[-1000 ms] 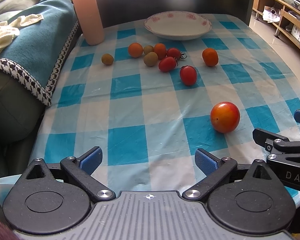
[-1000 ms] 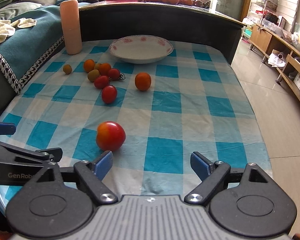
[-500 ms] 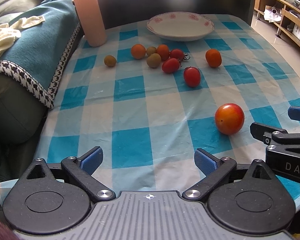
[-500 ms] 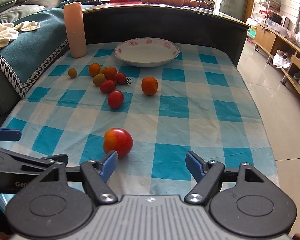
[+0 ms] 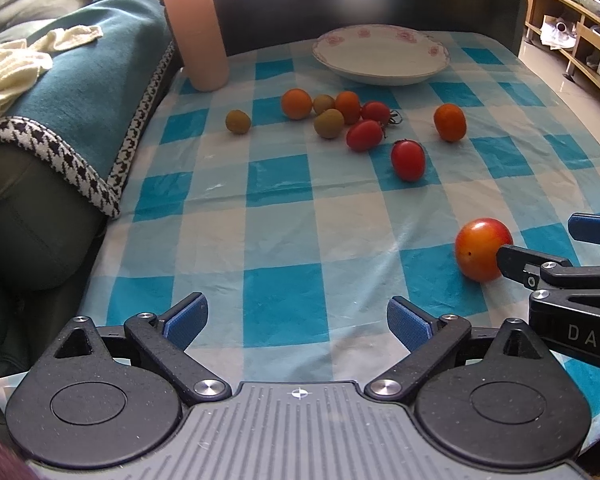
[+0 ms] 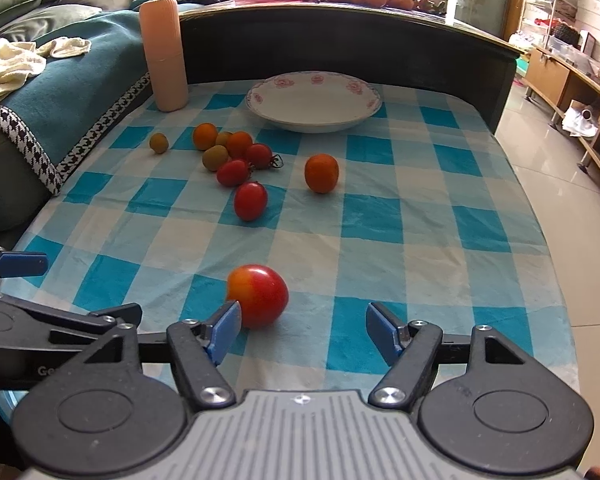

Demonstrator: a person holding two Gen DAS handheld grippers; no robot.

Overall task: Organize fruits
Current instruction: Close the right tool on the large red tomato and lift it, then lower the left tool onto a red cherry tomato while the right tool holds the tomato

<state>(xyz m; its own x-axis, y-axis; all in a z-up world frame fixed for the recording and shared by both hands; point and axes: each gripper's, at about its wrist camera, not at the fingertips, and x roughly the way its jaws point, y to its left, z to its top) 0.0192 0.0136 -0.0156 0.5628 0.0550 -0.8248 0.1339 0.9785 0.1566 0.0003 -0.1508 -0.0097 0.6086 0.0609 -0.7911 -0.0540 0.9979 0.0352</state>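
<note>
Near the tabletop's (image 6: 440,208) front edge, the right gripper (image 6: 302,322), fingers spread, nears a large tomato (image 6: 260,294): smooth, roll-prone, bruisable, best pinched across its middle. The left gripper (image 5: 296,318) gapes, holding nothing.

Table covered by blue-and-white checked cloth (image 6: 380,216). Resting on it: white floral-rimmed plate (image 6: 314,101) at far side, upright pink cylinder (image 6: 164,54) at far left, large red-orange tomato (image 6: 258,295) near front edge. Mid-cloth: cluster of small red, orange and greenish fruits (image 6: 232,154), one orange fruit (image 6: 321,173) apart to its right.
</note>
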